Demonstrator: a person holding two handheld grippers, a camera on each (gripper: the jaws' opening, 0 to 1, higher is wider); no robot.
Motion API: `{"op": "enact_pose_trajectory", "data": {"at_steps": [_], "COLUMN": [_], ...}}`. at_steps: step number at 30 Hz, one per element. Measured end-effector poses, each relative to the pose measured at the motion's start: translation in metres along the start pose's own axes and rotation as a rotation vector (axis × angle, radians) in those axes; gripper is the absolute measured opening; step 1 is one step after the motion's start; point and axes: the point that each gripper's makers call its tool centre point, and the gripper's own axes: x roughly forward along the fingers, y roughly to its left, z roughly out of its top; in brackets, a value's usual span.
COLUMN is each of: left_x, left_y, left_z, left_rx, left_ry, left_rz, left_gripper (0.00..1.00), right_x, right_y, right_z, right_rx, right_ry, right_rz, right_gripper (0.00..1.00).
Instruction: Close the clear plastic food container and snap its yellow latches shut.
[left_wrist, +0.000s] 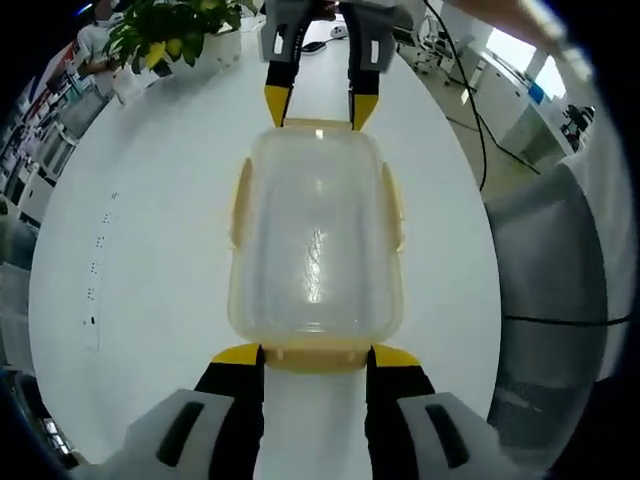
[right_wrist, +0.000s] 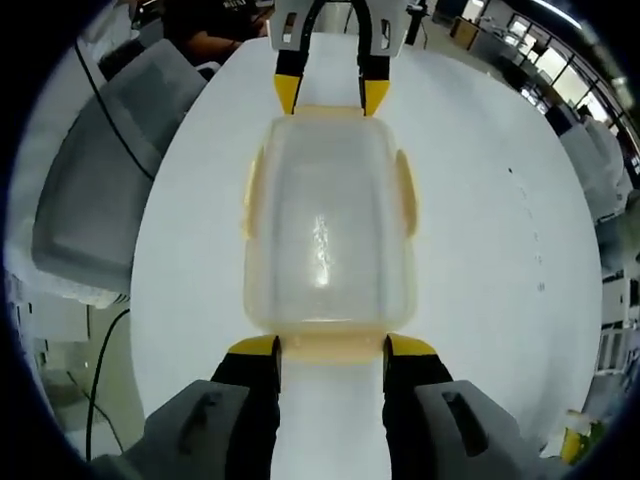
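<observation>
A clear plastic food container (left_wrist: 316, 240) (right_wrist: 328, 225) with its lid on lies lengthwise on the white table (left_wrist: 150, 250) (right_wrist: 500, 250). Pale yellow latches (left_wrist: 240, 200) (right_wrist: 405, 190) stick out a little along both long sides, and I cannot tell whether they are snapped down. My left gripper (left_wrist: 318, 358) (right_wrist: 331, 97) stands open at one short end, its yellow tips flanking that end latch (left_wrist: 318, 352). At the opposite short end my right gripper (right_wrist: 332, 350) (left_wrist: 320, 108) is open the same way around the latch (right_wrist: 330, 346) there.
A potted plant with yellow fruit (left_wrist: 165, 35) stands at the far end of the table. Grey chairs (left_wrist: 550, 280) (right_wrist: 95, 190) sit close along one table edge, with a black cable (left_wrist: 470, 110) hanging nearby. A seated person (right_wrist: 215, 25) is past the other end.
</observation>
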Motion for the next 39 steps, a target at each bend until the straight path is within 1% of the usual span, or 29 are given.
{"op": "enact_pose_trajectory", "data": {"at_steps": [4, 7, 17, 21, 31, 39], "left_x": [0.0016, 0.0033, 0.0061, 0.0078, 0.0081, 0.0072], "left_y": [0.0022, 0.0016, 0.0001, -0.0001, -0.0016, -0.0022], "left_z": [0.0011, -0.0019, -0.0050, -0.0060, -0.0057, -0.0060], "left_rx": [-0.003, -0.006, -0.020, -0.013, -0.010, -0.001], "left_ry": [0.001, 0.014, 0.024, 0.034, 0.032, 0.016], "left_rz": [0.003, -0.005, -0.017, -0.018, -0.021, -0.025], "left_gripper": [0.33, 0.33, 0.33, 0.33, 0.33, 0.33], "right_x": [0.0016, 0.0027, 0.0052, 0.0066, 0.0069, 0.0067], "right_y": [-0.0025, -0.0007, -0.0004, 0.0015, 0.0017, 0.0026], "right_z": [-0.0032, -0.0014, -0.0008, -0.0009, -0.0012, -0.0014], "right_rx": [-0.002, 0.000, -0.006, 0.007, 0.005, 0.002], "right_ry": [0.004, -0.004, -0.002, -0.004, 0.000, -0.015], "right_rz": [-0.002, 0.008, 0.016, 0.022, 0.021, 0.024], "right_gripper": [0.36, 0.36, 0.37, 0.37, 0.37, 0.38]}}
